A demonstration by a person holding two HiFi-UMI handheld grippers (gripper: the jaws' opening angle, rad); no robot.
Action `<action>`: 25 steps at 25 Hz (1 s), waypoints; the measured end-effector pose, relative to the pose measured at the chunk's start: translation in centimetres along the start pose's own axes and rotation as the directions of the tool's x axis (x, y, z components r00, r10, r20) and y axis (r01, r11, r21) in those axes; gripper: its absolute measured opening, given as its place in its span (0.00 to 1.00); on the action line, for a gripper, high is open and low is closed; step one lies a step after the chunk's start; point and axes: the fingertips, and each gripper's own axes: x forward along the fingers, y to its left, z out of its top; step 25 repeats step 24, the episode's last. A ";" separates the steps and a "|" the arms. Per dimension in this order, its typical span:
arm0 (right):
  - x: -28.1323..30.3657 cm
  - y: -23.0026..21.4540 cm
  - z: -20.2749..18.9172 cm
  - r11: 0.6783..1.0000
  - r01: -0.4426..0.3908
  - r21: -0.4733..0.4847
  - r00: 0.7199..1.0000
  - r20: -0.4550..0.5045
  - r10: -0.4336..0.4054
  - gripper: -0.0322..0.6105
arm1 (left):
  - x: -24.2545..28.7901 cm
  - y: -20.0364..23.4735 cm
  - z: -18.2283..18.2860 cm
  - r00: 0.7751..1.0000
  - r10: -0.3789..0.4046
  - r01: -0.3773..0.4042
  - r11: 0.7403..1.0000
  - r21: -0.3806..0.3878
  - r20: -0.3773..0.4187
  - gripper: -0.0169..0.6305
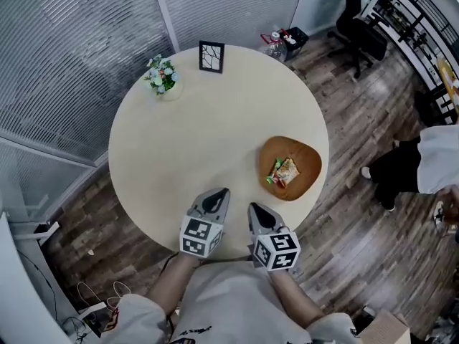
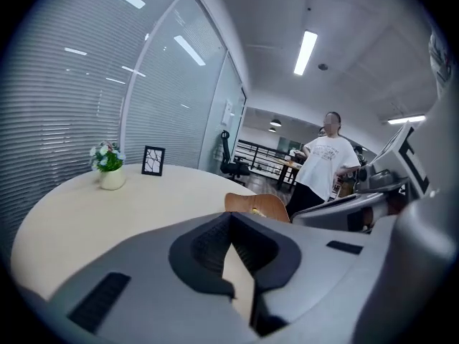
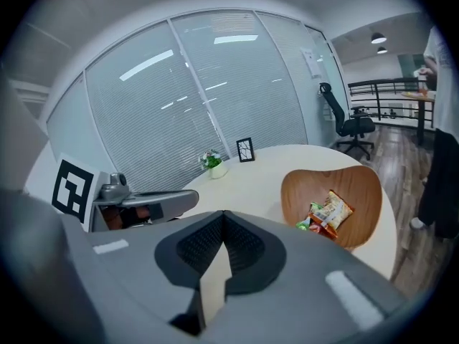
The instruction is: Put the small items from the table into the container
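Landmark: the wooden bowl point(image 1: 310, 160) stands on the round desk point(image 1: 193, 135), and everything here is placed from it.
Task items: the snack packets point(image 1: 285, 171) lie inside the bowl, an orange-and-cream one with a green one tucked at its left side.
Right hand-held gripper point(image 1: 253, 207): just beside the bowl, on its near left, over the desk's near edge. Its jaws are closed tip to tip, and there's nothing between them!
Left hand-held gripper point(image 1: 221, 191): one step further left from the bowl, side by side with the right one. Its jaws are pressed together too and carry nothing.
Pointing: both grippers aim across the desk, and the bowl sits ahead and to the right of their tips.
Flower pot point(image 1: 163, 76): well apart from the bowl, far across the desk on the left.
Picture frame point(image 1: 211, 56): also far beyond the bowl, upright at the desk's back edge, right of the flower pot.
Bystander point(image 2: 326, 160): a person stands on the floor past the bowl's right side.
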 end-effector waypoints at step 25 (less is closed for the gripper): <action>1.0 6.2 -2.4 0.994 -0.074 -0.084 0.996 -0.049 0.070 0.05 | -7.2 1.8 -4.4 0.997 0.074 -0.075 0.995 -0.072 -0.016 0.04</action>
